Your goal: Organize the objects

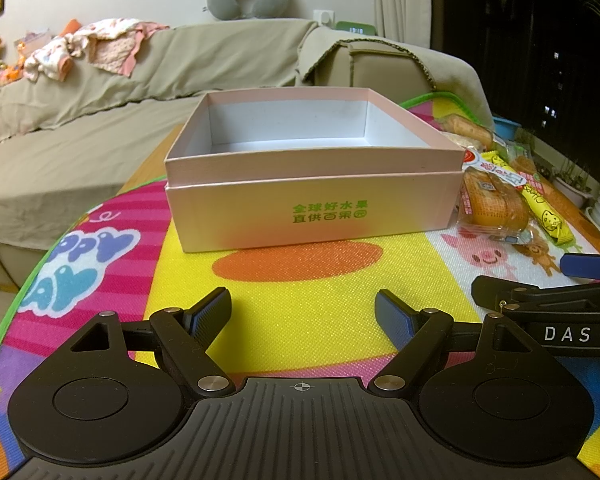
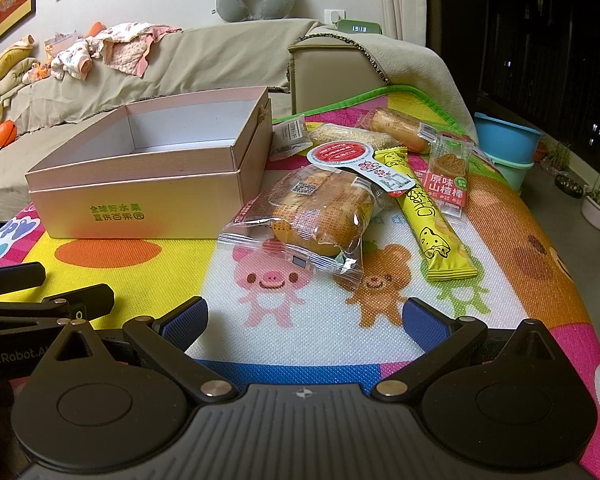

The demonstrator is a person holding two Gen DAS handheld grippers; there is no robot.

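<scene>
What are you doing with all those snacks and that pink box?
Tidying up snacks, but nothing has been picked up yet. The left gripper and the right gripper both hover above the colourful cartoon play mat, jaws wide apart and holding nothing. The open pink cardboard box looks empty. Beside it lie the clear-wrapped orange cake, the long yellow cheese stick packet and other packets.

box (image 1: 312, 212): 全球好水果 直供百果园 | red pkt (image 2: 446, 184): 原味山楂棒 | clock (image 2: 359, 28): 19:18 | left gripper (image 2: 8, 354): GenRobot.AI
</scene>
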